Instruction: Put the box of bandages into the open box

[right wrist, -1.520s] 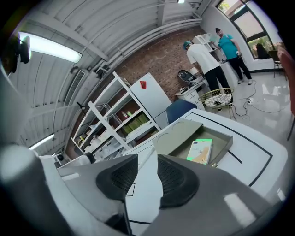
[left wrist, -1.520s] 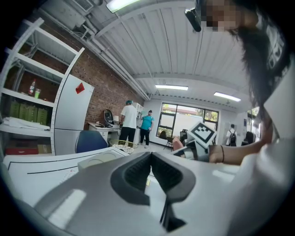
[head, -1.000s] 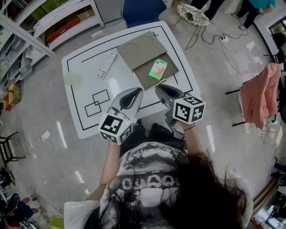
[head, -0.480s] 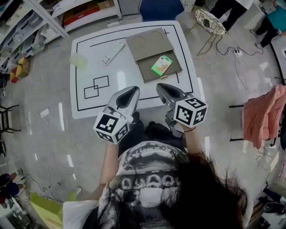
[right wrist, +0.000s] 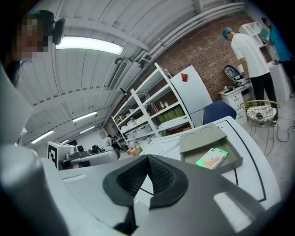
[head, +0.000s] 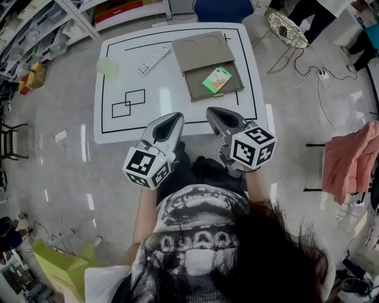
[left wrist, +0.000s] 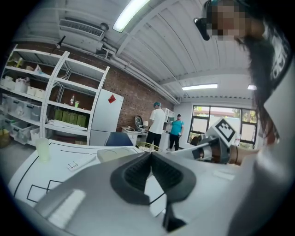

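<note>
The green box of bandages (head: 217, 79) lies inside the open grey-brown box (head: 232, 90) on the white table; it shows too in the right gripper view as the bandage box (right wrist: 212, 157) in the open box (right wrist: 233, 162). The box's lid (head: 200, 51) lies flat behind it. My left gripper (head: 171, 123) and right gripper (head: 216, 116) hang near the table's front edge, well short of the box. Both are shut with nothing between their pads, as the left gripper (left wrist: 150, 154) and right gripper (right wrist: 148, 159) views show.
A white remote (head: 153, 60) and a pale green cup (head: 107, 67) sit on the table (head: 177, 94) at the back left. Black outline rectangles (head: 128, 102) are drawn on it. A wire stool (head: 286, 28) and a blue chair (head: 222, 9) stand beyond the table; shelving at the far left.
The right gripper's jaws have come together. The head view has drifted, so the table and box sit higher and further right in the picture; both grippers stay near the front edge.
</note>
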The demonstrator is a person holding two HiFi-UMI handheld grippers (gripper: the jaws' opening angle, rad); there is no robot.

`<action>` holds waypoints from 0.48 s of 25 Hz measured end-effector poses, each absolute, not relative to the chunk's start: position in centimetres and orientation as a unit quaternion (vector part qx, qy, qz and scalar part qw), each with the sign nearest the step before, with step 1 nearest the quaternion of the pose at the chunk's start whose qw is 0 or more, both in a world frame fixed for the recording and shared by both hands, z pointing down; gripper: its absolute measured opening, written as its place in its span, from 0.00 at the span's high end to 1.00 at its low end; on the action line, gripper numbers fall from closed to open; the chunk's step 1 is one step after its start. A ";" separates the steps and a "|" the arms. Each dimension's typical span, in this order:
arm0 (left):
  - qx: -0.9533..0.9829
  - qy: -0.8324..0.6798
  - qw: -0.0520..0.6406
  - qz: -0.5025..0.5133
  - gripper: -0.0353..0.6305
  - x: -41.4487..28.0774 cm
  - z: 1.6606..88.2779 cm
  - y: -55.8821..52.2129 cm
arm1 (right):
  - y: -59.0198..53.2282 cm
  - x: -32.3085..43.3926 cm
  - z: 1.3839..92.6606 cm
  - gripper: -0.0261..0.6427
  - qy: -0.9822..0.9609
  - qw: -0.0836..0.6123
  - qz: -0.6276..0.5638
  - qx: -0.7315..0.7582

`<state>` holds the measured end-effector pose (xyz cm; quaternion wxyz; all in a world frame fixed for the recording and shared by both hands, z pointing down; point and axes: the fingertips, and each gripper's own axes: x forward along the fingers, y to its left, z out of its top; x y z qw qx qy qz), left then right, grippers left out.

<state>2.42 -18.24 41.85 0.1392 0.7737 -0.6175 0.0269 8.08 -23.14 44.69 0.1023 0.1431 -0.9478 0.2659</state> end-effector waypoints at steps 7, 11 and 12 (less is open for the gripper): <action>0.769 -0.624 0.135 0.029 0.95 2.7 41.8 -17.7 | -22.2 7.9 44.3 0.97 -0.954 0.104 0.251 0.125; 0.768 -0.626 0.134 0.029 0.95 2.9 41.6 -17.5 | -21.9 8.0 43.9 0.97 -0.956 0.104 0.247 0.118; 0.767 -0.627 0.134 0.029 0.95 2.9 41.5 -17.4 | -21.8 7.9 43.9 0.97 -0.956 0.104 0.246 0.117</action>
